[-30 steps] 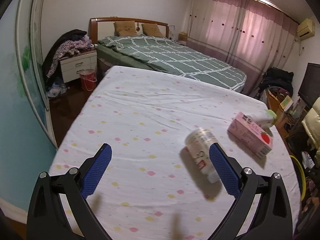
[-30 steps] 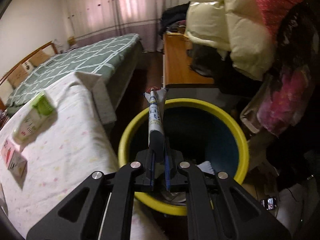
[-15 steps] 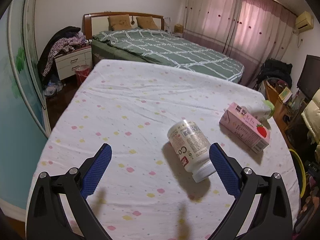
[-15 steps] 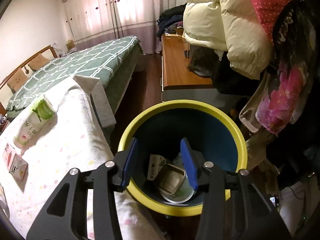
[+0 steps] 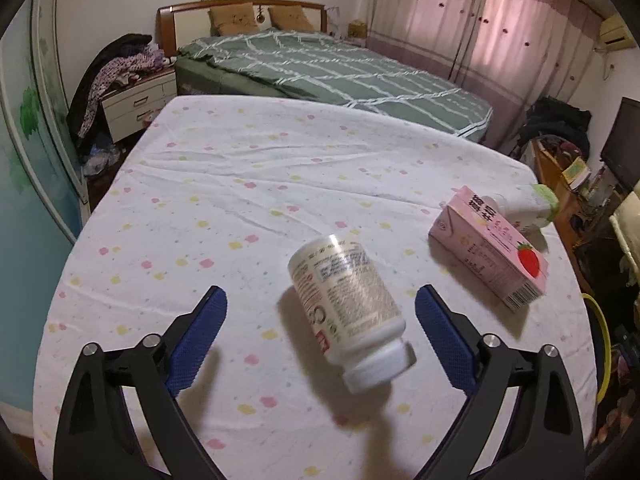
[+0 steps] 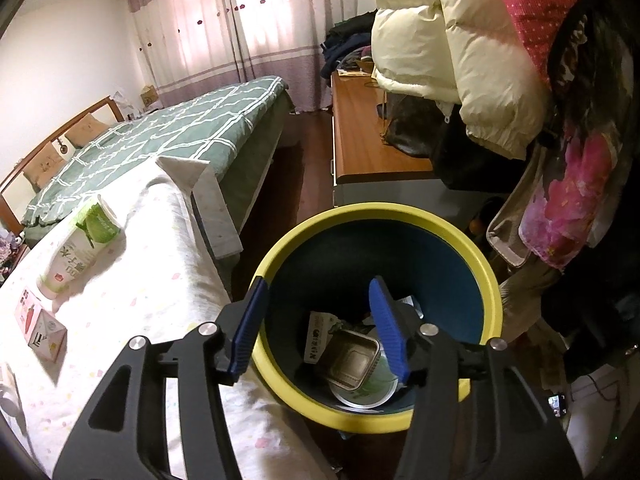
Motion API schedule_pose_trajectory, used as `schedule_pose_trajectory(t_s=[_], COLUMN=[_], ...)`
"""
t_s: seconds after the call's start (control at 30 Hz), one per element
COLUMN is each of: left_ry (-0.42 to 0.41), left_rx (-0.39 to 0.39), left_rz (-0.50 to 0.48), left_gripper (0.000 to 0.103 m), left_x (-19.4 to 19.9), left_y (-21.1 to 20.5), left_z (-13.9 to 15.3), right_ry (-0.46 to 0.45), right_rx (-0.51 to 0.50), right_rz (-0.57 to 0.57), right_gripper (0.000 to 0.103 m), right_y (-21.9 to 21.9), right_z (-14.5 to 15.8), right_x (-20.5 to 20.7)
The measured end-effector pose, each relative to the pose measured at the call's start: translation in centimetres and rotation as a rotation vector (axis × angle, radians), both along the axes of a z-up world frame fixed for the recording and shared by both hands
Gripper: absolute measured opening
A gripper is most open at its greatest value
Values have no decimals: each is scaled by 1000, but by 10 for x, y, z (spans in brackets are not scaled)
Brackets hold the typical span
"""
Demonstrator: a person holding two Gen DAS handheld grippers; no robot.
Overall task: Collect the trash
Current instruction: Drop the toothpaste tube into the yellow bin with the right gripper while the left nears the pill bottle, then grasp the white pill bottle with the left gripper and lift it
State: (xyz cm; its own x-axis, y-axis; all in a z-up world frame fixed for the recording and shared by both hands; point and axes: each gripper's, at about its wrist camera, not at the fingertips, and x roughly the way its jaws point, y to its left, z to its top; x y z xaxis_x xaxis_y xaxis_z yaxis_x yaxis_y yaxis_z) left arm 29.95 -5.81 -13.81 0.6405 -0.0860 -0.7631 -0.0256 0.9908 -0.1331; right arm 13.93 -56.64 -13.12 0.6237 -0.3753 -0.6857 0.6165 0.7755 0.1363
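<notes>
Bin: round yellow-rimmed bin (image 6: 490,280) with dark blue inside, standing just beside the table's edge; a foil tray (image 6: 352,360) and a printed wrapper (image 6: 318,338) lie at its bottom.
Right gripper: right gripper (image 6: 316,320) hangs over the bin mouth, blue ribbed pads apart, nothing between them.
Left gripper: left gripper (image 5: 320,320) is spread wide above the table, its pads flanking the white bottle without touching it.
White bottle: smooth plastic cylinder (image 5: 346,308) lying on its side, cap toward the camera.
Pink carton: boxy strawberry carton (image 5: 488,246) on its side near the table's right edge, touching a green-topped pouch (image 5: 524,204) behind it.
Table: rounded top under a dotted, wrinkled white cloth (image 5: 240,200); wide bare cloth to the left and behind.
Surroundings: green checked bed (image 5: 332,72) beyond the table; wooden dresser (image 6: 360,136) and hanging puffy coats (image 6: 460,40) crowd the bin's far side.
</notes>
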Motion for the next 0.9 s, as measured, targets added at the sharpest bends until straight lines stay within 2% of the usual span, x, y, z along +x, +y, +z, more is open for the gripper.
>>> schedule_pose_trajectory(t_s=[0.1, 0.23, 0.3, 0.43, 0.57, 0.9], left_ry=[35, 77, 93, 89, 88, 20], left_rx=[-5, -15, -14, -13, -10, 11], left_rz=[15, 10, 2, -5, -37, -176], left_gripper=[80, 74, 68, 60, 49, 47], left_x=[14, 28, 32, 36, 36, 9], left_y=[-4, -7, -9, -10, -15, -56], left_z=[-7, -16, -20, -21, -20, 4], right_ry=[-9, -17, -21, -23, -25, -43], right_rx=[7, 8, 11, 20, 18, 17], right_rz=[3, 7, 9, 12, 17, 61], right_gripper=[51, 52, 52, 52, 52, 52], right_y=[-1, 0, 0, -1, 0, 4], right_z=[0, 1, 1, 0, 1, 3], right_x=[-1, -2, -2, -3, -2, -7])
